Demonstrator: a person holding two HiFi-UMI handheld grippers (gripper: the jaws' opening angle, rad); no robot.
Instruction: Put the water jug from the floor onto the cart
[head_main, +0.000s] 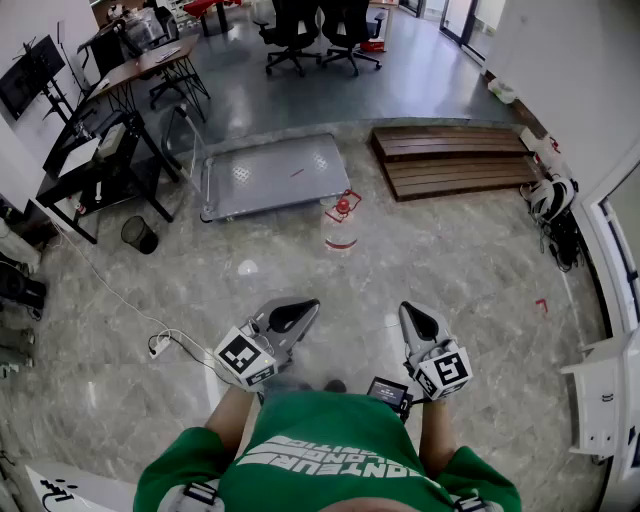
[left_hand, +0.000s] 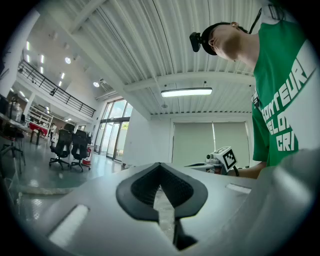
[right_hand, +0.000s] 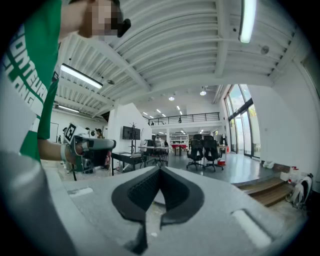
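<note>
Approach stage. Left gripper (head_main: 300, 308), right gripper (head_main: 415, 312): closed, empty. Water jug (head_main: 341, 225): on floor (head_main: 450, 260) beside cart (head_main: 270, 175), well ahead. Next, likely: advance, open jaws.

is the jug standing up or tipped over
Upright: the jug stands on the floor by the cart, its red cap on top.

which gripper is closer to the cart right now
Left. The left gripper sits short of the cart, nearly in line with its right half; the right gripper is as far back but off to the cart's right.
</note>
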